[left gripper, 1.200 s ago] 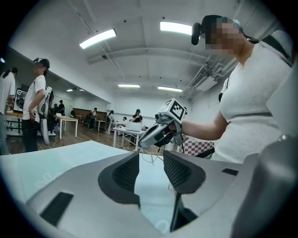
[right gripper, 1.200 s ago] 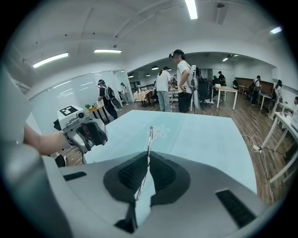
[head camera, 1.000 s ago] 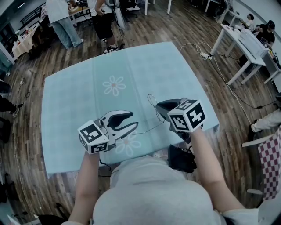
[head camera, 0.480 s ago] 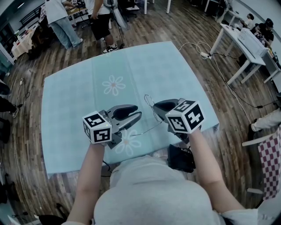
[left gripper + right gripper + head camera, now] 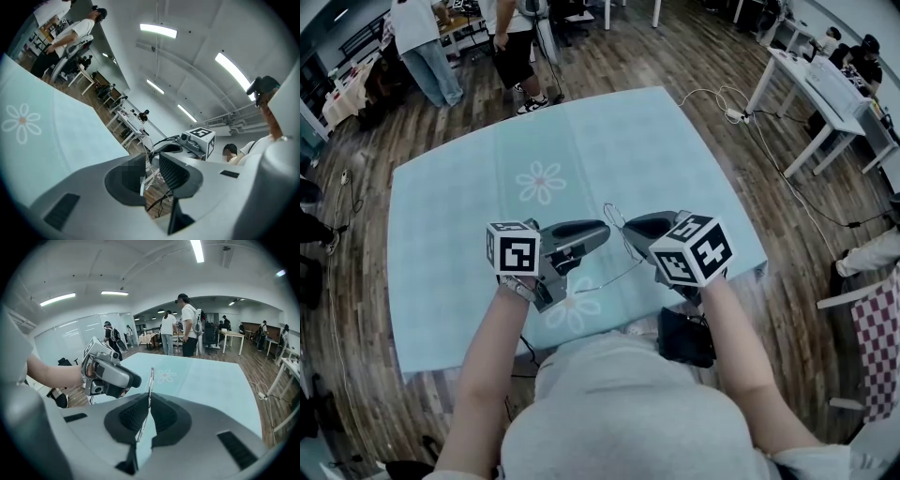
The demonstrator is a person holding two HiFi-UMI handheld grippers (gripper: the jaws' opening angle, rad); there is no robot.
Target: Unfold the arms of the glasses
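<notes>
People [image 5: 417, 28] stand on the wooden floor [image 5: 694, 47] beyond a pale blue flowered tablecloth [image 5: 609, 150].

**Wire glasses pinched edge-on in the right gripper**

The glasses [image 5: 149, 380] are a thin, pale-metal wire pair, clamped between the pads of the right gripper [image 5: 149, 401]. The rim stands up above its fingertips. One slim arm [image 5: 609, 278] stretches from the rim toward the left gripper [image 5: 600, 234]. That gripper's jaws are closing; whether the arm lies between them is unclear.
</notes>
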